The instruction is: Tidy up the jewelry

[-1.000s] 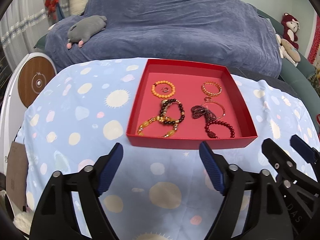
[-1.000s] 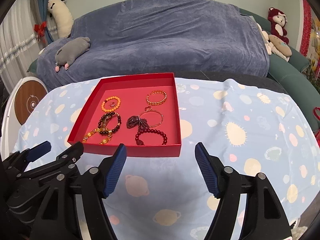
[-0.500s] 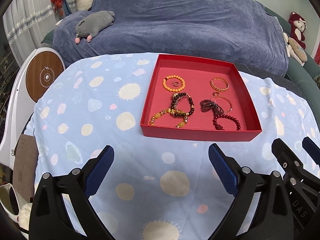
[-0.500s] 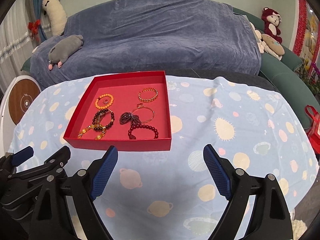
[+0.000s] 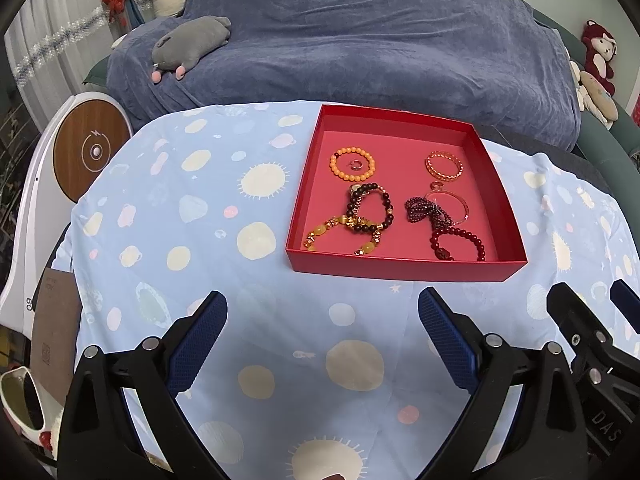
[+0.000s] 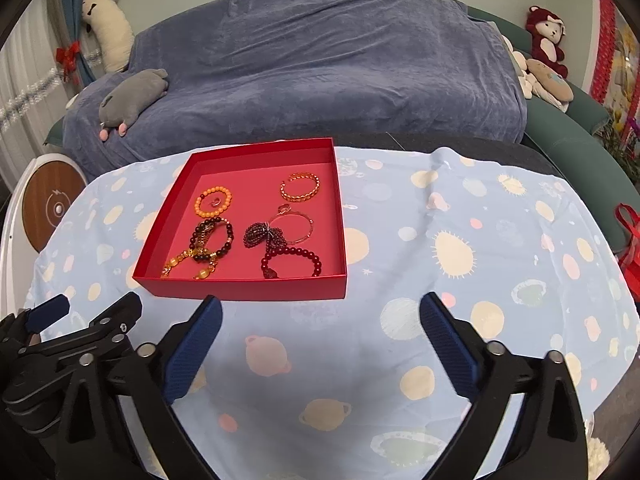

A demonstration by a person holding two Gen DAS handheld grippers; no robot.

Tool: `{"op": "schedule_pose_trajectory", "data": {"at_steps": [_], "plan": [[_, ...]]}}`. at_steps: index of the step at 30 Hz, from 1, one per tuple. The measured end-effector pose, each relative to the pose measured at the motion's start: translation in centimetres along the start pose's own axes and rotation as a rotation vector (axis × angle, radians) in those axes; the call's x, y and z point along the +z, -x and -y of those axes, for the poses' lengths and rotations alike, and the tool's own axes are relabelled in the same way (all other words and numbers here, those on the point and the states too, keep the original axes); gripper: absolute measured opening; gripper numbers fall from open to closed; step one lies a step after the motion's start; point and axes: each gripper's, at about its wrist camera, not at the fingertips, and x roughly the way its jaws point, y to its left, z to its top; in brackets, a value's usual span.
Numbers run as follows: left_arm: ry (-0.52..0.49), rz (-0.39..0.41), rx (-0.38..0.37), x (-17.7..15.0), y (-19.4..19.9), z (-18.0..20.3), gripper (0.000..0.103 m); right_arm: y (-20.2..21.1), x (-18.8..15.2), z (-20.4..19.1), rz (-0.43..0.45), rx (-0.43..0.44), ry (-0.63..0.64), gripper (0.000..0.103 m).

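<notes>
nearest to us, the left gripper (image 5: 322, 312) stands wide apart with only the tablecloth (image 5: 200, 240) showing between its blue pads (image 5: 198, 342); it holds nothing and touches nothing. the right gripper (image 6: 320, 316) is opening, its jaws spreading wide, and nothing lies between them either. just past both sets of fingertips sits the red tray (image 6: 240, 290) on the spotted cloth. inside it we see a yellow bead bracelet (image 5: 340, 236), a dark red bead bracelet (image 5: 458, 242), a dark brown one (image 5: 370, 208), then an orange bead bracelet (image 5: 352, 164) and a gold chain bracelet (image 5: 444, 166) farthest back. behind the table lies a blue-covered sofa (image 6: 320, 60).
</notes>
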Motion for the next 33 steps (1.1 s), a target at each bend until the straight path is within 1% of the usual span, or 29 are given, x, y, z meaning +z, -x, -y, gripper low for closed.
{"op": "schedule_pose_trajectory", "data": {"at_steps": [33], "plan": [[0.008,0.037,0.017,0.5,0.8,0.0,0.092,0.8,1.2,0.0,0.034,-0.005,0.019,0.096]]}}
